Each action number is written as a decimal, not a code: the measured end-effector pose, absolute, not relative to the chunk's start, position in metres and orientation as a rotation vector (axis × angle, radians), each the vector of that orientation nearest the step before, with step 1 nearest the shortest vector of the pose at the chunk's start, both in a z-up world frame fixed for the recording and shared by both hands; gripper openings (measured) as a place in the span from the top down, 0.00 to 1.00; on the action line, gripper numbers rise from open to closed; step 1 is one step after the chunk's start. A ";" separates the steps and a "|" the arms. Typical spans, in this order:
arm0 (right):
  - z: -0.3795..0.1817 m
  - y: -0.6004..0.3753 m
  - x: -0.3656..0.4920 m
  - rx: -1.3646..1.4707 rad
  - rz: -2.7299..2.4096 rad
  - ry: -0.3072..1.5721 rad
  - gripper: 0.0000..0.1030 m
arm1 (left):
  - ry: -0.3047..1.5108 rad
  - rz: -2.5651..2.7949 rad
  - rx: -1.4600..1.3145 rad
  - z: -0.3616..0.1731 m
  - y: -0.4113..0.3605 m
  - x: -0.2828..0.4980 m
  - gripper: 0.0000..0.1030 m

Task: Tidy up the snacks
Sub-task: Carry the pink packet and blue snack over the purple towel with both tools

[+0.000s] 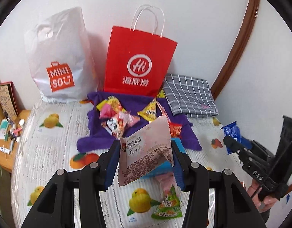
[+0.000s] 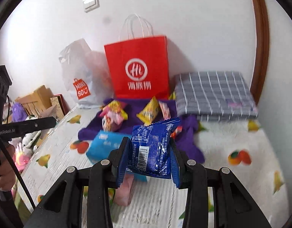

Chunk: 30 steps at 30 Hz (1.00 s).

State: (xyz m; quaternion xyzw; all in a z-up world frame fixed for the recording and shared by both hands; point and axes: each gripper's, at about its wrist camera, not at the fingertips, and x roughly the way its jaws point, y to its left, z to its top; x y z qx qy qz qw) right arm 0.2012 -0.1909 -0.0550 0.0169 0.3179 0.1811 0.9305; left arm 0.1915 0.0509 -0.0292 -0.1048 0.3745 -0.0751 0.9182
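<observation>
My left gripper (image 1: pixel 145 163) is shut on a pale pink snack packet (image 1: pixel 146 152), held clear of the bed. My right gripper (image 2: pixel 147 157) is shut on a blue snack packet (image 2: pixel 152 148) with a barcode; the same blue snack packet (image 1: pixel 232 133) and right gripper show at the right edge of the left wrist view. Several loose snacks (image 1: pixel 117 117) lie on a purple cloth (image 1: pixel 100 131) in front of a red paper bag (image 1: pixel 140 62) that stands upright against the wall. A green triangular snack (image 1: pixel 167 206) and a pink packet (image 2: pixel 126 191) lie on the bed below the grippers.
A white Miniso plastic bag (image 1: pixel 60 62) stands left of the red bag. A folded grey checked cloth (image 2: pixel 214 93) lies at the right by the wall. A blue tissue pack (image 2: pixel 104 144) sits on the fruit-print bedcover (image 1: pixel 53 152). A cluttered wooden side table (image 1: pixel 7 133) is at the left.
</observation>
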 end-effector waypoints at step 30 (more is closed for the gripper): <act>0.000 -0.149 0.328 0.105 0.413 0.681 0.62 | 0.739 -0.054 -0.248 -0.001 0.075 0.305 0.53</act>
